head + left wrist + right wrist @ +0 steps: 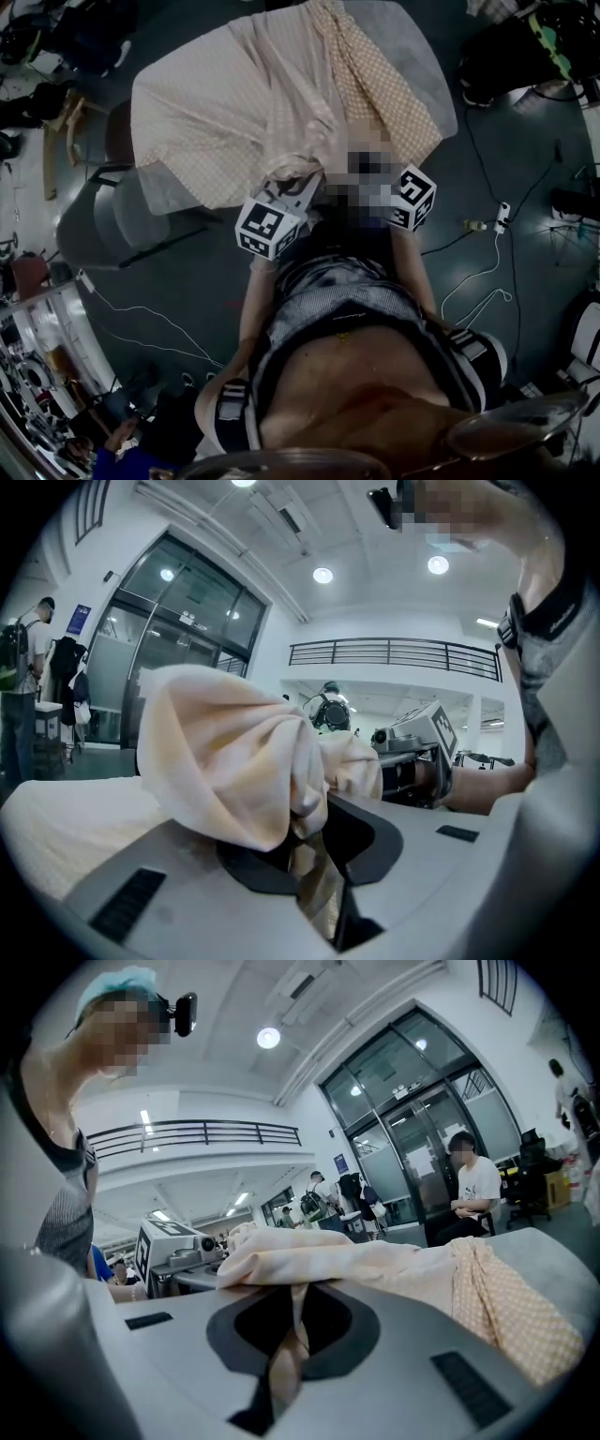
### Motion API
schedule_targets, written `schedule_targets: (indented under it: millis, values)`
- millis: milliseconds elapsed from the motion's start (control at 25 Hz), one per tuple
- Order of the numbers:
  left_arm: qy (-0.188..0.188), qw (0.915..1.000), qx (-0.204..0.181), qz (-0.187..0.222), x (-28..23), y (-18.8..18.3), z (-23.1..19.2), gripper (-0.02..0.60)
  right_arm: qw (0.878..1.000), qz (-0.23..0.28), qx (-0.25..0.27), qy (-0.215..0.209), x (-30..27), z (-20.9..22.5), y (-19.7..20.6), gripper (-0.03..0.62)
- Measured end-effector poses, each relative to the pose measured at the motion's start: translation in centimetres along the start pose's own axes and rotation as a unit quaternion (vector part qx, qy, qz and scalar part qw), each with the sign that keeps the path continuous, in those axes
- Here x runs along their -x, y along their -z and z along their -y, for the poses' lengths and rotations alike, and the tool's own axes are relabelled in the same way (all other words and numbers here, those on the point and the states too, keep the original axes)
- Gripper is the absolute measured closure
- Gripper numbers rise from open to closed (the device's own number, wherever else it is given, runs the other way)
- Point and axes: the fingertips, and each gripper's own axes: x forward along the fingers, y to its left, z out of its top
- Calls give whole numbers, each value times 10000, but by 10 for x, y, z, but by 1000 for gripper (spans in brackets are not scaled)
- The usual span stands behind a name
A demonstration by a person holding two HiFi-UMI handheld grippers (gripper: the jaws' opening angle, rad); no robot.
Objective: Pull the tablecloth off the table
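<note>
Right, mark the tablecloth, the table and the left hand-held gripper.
tablecloth (225,103), head view, its flat stretch lying on the tabletop.
table (417,47), head view, bare grey top beside the cloth.
left hand-held gripper (314,850), left gripper view, between its jaws, which are shut on the tablecloth.

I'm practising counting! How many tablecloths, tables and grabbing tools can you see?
tablecloth: 1
table: 1
tools: 2, the left tool and the right tool, both clamped on the tablecloth
Total: 4
</note>
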Motion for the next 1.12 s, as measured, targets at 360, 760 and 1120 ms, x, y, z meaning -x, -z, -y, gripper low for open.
schedule_targets:
  millis: [360,760,1120]
  values:
    - [218,9997,-116,-46,-2,4,26,532,9998,122,3,130,24,-8,6,531]
    - [106,9999,-65,-24,-29,3,71,531,9997,198,-99,-126,76,-1,12,531]
    - [-244,9996,63,158,-39,-2,105,532,9987,16,93,-505,110,-6,10,531]
